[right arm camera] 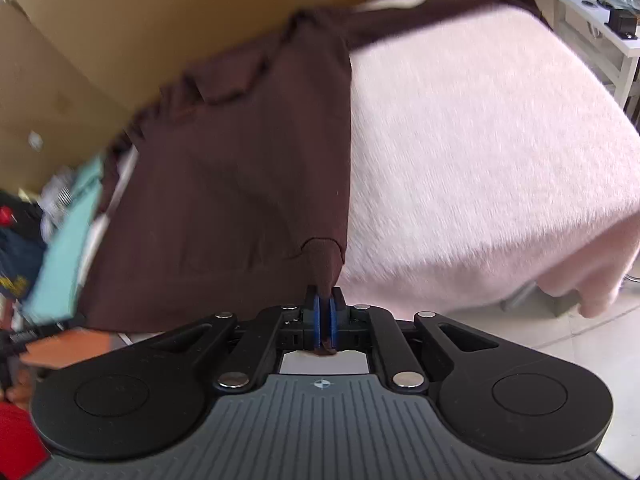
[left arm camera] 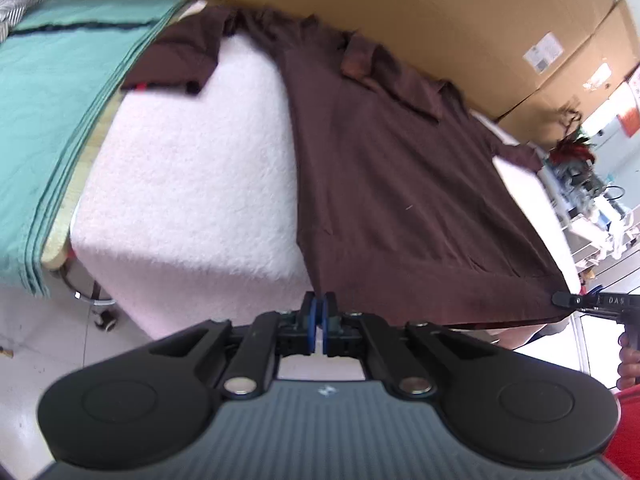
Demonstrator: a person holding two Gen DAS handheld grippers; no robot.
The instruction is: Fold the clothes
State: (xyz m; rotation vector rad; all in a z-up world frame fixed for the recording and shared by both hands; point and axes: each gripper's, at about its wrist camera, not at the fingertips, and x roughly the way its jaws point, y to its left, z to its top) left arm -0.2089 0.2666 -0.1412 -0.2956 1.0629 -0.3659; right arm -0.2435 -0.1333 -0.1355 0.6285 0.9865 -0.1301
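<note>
A dark brown polo shirt point(left arm camera: 400, 184) lies spread on a pink fluffy cover point(left arm camera: 192, 184), collar toward the far cardboard. My left gripper point(left arm camera: 319, 300) is shut on the shirt's near left hem corner. In the left wrist view the right gripper point(left arm camera: 562, 300) pinches the other hem corner at the right edge, and the hem hangs taut between the two, just off the table's front edge. The right wrist view shows my right gripper point(right arm camera: 325, 300) shut on that corner of the shirt point(right arm camera: 240, 168), with brown fabric poking out behind the pads.
Teal cloth point(left arm camera: 52, 92) covers a surface to the left, with a striped garment point(left arm camera: 16, 4) at its far end. Cardboard boxes point(left arm camera: 400, 8) stand behind. A cluttered white shelf point(left arm camera: 592, 208) sits to the right. A chrome chair base point(left arm camera: 92, 296) stands on the floor.
</note>
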